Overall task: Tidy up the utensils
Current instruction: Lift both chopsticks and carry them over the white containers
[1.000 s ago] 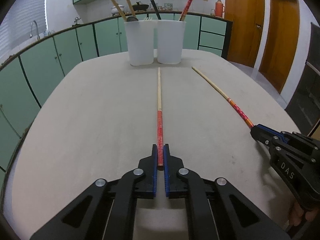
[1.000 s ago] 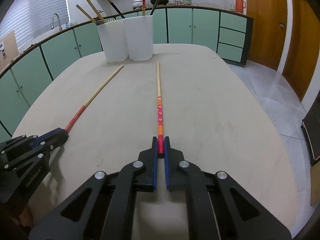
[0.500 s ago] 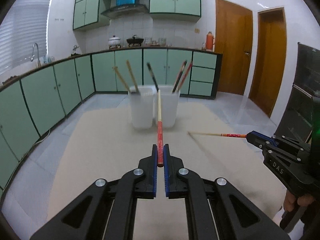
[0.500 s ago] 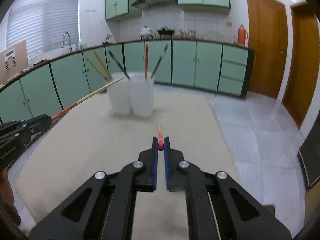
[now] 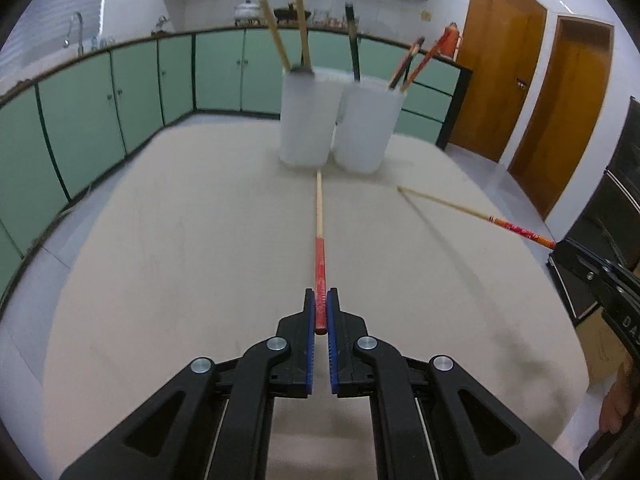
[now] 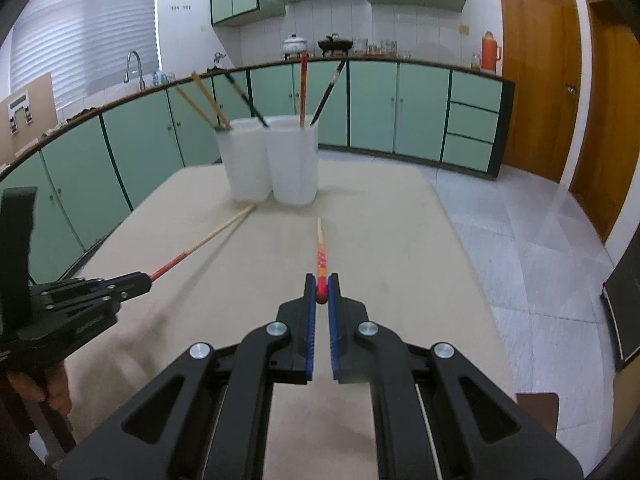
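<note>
Left tool (image 5: 320,312) clamps the red end of one chopstick (image 5: 319,216); right tool (image 6: 321,290) clamps another chopstick (image 6: 321,250). Both point toward the white holders (image 6: 272,160), above the table (image 6: 380,220). Judged light, stiff, slippery; end grip lets tips swing.

Green cabinet doors (image 6: 420,108) run along the back wall across the middle of the frame, with a white pot (image 6: 295,45), a black pan (image 6: 335,44) and an orange thermos (image 6: 489,52) standing on their worktop. A faucet (image 6: 134,65) rises at upper left before a shuttered window (image 6: 84,28), and wooden doors (image 5: 496,68) fill the right edge above the pale tiled floor (image 6: 536,248).
</note>
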The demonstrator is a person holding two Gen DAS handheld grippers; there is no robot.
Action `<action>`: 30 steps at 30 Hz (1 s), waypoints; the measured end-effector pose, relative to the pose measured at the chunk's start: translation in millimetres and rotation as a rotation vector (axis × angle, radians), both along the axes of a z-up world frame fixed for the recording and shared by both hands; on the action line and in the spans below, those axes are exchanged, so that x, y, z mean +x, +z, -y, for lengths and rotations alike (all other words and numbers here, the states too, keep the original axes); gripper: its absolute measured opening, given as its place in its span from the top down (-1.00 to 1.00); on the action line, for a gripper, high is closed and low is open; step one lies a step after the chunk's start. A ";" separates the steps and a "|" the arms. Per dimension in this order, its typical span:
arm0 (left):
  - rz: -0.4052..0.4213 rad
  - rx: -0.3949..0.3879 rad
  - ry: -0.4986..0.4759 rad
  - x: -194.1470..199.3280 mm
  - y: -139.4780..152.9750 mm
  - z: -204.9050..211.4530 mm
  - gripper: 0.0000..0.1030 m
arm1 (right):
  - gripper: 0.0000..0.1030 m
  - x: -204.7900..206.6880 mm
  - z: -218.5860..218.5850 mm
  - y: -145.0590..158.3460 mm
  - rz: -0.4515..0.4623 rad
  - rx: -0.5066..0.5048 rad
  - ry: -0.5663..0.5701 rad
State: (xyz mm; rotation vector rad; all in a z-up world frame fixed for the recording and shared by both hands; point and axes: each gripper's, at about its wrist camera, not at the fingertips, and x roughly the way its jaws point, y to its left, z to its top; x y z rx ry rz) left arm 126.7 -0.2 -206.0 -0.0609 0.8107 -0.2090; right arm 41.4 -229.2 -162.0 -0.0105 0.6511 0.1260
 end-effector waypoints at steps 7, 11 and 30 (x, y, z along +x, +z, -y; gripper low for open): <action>-0.054 0.000 -0.016 -10.6 -23.3 -7.7 0.72 | 0.90 -1.8 -8.1 -11.8 -0.026 0.011 0.002; -0.057 0.014 -0.012 -20.0 -33.5 -7.2 0.72 | 0.90 0.3 -7.3 -13.8 -0.031 0.016 0.000; -0.035 0.032 -0.003 -19.0 -29.8 -1.0 0.89 | 0.90 2.8 -3.0 -16.3 -0.034 0.030 -0.009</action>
